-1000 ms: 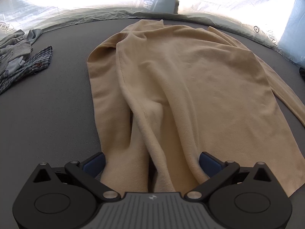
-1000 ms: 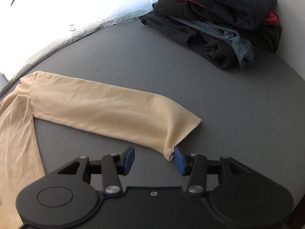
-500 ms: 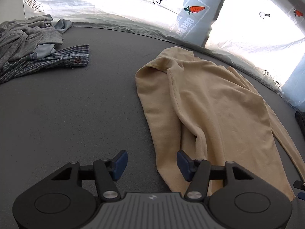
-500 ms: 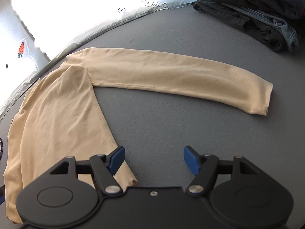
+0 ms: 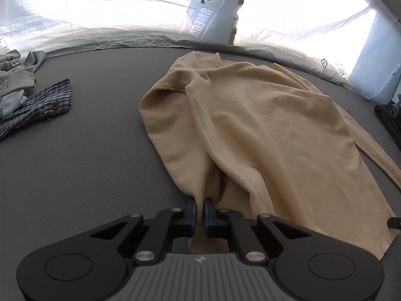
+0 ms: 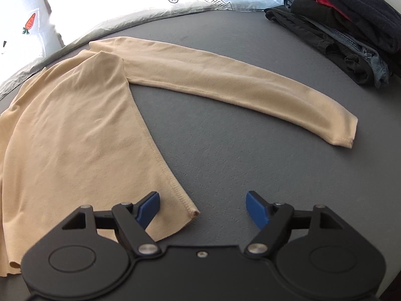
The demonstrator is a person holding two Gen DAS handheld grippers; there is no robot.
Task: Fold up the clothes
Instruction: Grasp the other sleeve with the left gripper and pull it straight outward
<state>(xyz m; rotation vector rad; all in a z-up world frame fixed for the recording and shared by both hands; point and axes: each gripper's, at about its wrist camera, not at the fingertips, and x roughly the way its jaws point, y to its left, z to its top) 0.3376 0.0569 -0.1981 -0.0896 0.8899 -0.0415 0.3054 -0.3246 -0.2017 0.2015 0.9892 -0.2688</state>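
Observation:
A beige long-sleeved top (image 5: 263,125) lies spread on the grey table (image 5: 87,163). In the left wrist view its left side is bunched into folds, and my left gripper (image 5: 199,212) is shut on the near left edge of the fabric. In the right wrist view the top (image 6: 75,130) lies at the left, with one sleeve (image 6: 238,82) stretched out flat to the right. My right gripper (image 6: 203,207) hovers over the hem's right corner (image 6: 191,212). Its jaws are opening, the corner lies between them and no pad presses on the cloth.
A plaid shirt (image 5: 37,105) and grey garments (image 5: 12,80) lie at the table's far left. A stack of dark folded clothes (image 6: 351,32) sits at the far right. Clear plastic sheeting (image 5: 125,25) with printed marks hangs behind the table's far edge.
My left gripper went from wide open around the bunched hem to shut on the top's left edge. My right gripper left the sleeve cuff, swung left to the hem corner and opened wider.

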